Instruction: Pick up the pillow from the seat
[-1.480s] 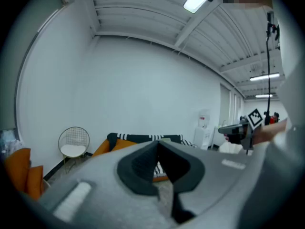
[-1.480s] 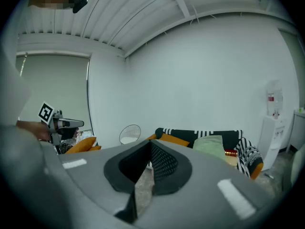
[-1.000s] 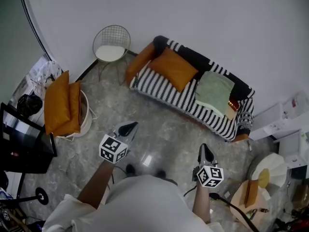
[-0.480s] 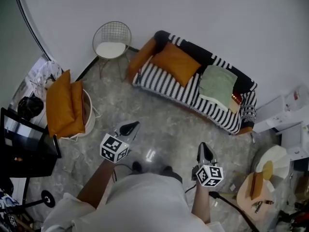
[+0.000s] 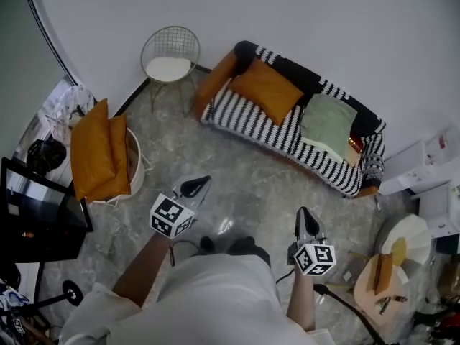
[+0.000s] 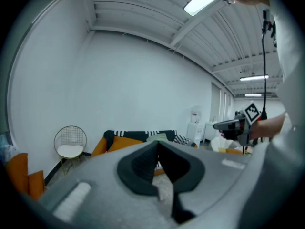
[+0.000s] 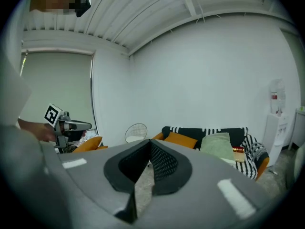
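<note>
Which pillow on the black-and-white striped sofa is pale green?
The pale green fabric pillow near the striped sofa's right end in the head view; the orange pillow lies leftward.

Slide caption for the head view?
Left tool and right tool, shut and empty, face a striped sofa with orange pillow and green pillow.

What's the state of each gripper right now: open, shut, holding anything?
Left gripper: shut, holding nothing.
Right gripper: shut, holding nothing.
</note>
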{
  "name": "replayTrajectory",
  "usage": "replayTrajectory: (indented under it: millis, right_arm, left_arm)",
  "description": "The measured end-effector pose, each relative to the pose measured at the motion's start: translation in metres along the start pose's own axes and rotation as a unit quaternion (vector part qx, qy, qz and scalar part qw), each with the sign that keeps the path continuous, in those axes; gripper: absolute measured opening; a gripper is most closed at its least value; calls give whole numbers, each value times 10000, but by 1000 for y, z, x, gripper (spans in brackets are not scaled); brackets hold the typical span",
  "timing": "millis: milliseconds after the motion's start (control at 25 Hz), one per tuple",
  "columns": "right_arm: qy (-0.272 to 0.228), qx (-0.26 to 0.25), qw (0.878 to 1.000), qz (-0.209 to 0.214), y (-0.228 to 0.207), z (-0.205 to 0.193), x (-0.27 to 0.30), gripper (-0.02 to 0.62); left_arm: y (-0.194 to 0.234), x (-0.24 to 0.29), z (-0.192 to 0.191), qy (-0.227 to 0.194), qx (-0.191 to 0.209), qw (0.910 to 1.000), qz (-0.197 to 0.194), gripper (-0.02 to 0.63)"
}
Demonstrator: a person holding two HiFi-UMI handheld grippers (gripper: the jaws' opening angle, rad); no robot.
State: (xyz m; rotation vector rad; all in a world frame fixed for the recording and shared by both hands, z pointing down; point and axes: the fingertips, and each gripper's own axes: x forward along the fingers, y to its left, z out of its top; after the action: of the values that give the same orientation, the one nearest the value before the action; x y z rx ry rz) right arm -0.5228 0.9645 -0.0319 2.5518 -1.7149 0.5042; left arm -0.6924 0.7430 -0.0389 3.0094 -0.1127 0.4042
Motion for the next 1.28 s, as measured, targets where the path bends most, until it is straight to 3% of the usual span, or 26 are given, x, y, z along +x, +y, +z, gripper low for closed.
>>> replayTrajectory:
  millis: [440,1280]
  right_arm:
    - [156,8,9997,162,-14,7,43,5]
    - [440,-313,9956,772,-184,51,180,6]
  left_arm:
    - [26,28,1,105,-144,9996,200,0]
    - [37,209,43,41,-311,9963,804,0]
